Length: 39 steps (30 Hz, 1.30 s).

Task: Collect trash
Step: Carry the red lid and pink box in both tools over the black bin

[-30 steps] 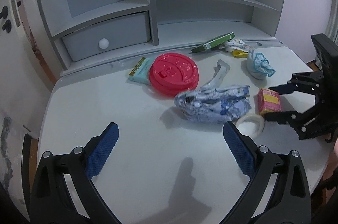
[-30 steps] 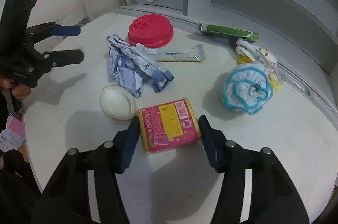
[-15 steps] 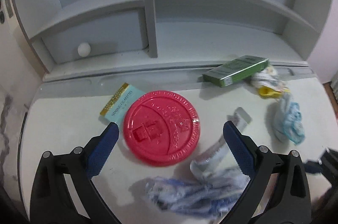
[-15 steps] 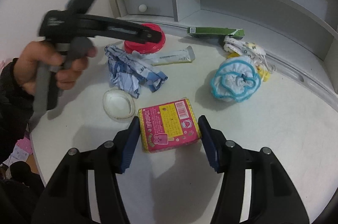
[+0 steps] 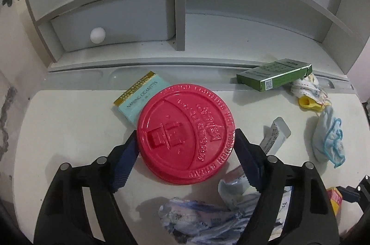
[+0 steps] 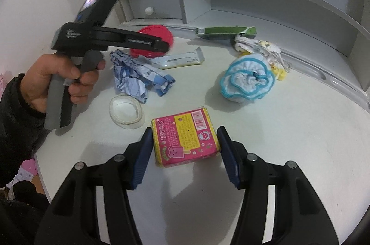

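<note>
At the lower left of the right wrist view, a hand (image 6: 53,81) held the left claw (image 5: 186,149), whose tips were hidden against the red lid (image 5: 186,137). From the left wrist view its jaws had just been closing and their pads met the lid's rim on both sides, the lid lying on the counter (image 5: 69,129) over a corner of a pale cigarette pack (image 5: 138,97). Crumpled blue paper (image 5: 208,217) was cut off at the lower edge. A closed drawer (image 5: 111,20) hid its contents. Lower centre in the right view, the right claw (image 6: 185,150) bracketed the pink box (image 6: 185,137); contact was hard to judge.
</note>
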{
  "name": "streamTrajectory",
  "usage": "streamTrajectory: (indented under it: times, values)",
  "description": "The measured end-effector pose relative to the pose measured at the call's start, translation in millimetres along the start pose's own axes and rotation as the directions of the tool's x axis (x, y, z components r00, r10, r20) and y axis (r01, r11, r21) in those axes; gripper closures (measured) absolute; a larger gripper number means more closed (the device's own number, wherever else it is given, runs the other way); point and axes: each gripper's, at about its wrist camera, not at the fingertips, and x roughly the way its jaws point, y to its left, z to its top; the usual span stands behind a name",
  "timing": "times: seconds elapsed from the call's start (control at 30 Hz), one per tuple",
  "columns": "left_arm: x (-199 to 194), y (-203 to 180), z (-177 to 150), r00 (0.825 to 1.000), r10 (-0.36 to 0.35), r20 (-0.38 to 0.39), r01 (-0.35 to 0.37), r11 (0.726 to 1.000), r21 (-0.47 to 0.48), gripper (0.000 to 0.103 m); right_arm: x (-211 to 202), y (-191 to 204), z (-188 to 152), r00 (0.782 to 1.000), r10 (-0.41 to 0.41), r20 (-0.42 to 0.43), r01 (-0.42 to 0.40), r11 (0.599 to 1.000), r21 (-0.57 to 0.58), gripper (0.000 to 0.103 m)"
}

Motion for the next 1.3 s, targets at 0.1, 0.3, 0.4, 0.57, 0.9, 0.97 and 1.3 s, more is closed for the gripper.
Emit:
streamTrajectory:
  times: [0.1, 0.3, 0.4, 0.57, 0.9, 0.97, 1.3]
  values:
    - [-8.8, -1.8, -0.8, 1.000, 0.006, 0.019, -0.006, 1.000, 0.007, 0.026, -3.1, -6.0, -1.4, 1.000, -0.013, 0.011, 0.013, 0.999, 0.029, 0.048]
    - [-29.3, -7.6, -2.2, 0.998, 0.012, 0.056, -0.013, 1.000, 0.016, 0.026, -20.0, -15.3, -5.2, 0.998, -0.049, 0.041, 0.046, 0.997, 0.069, 0.048]
    - [-45.6, -9.0, -1.9, 0.996, 0.014, 0.084, -0.016, 1.000, 0.021, 0.026, -33.3, -23.2, -10.0, 0.996, -0.070, 0.057, 0.064, 0.994, 0.092, 0.048]
    - [-78.8, -37.3, -7.8, 0.991, -0.019, 0.136, 0.005, 0.995, 0.096, 0.026, -66.0, -47.0, -29.1, 0.987, -0.133, 0.088, 0.117, 0.979, 0.166, 0.048]
    - [-143.3, -194.8, -59.5, 0.941, -0.292, 0.174, 0.206, 0.897, 0.391, 0.026, -164.9, -120.7, -124.9, 0.920, -0.379, 0.098, 0.316, 0.866, 0.388, 0.048]
    - [-151.4, -229.5, -76.6, 0.922, -0.355, 0.154, 0.257, 0.859, 0.442, 0.026, -189.2, -137.1, -152.2, 0.899, -0.431, 0.086, 0.353, 0.824, 0.443, 0.048]
    - [-202.9, -410.8, -192.0, 0.773, -0.634, -0.038, 0.488, 0.555, 0.674, 0.026, -290.3, -188.5, -311.8, 0.800, -0.598, -0.041, 0.468, 0.580, 0.666, 0.048]
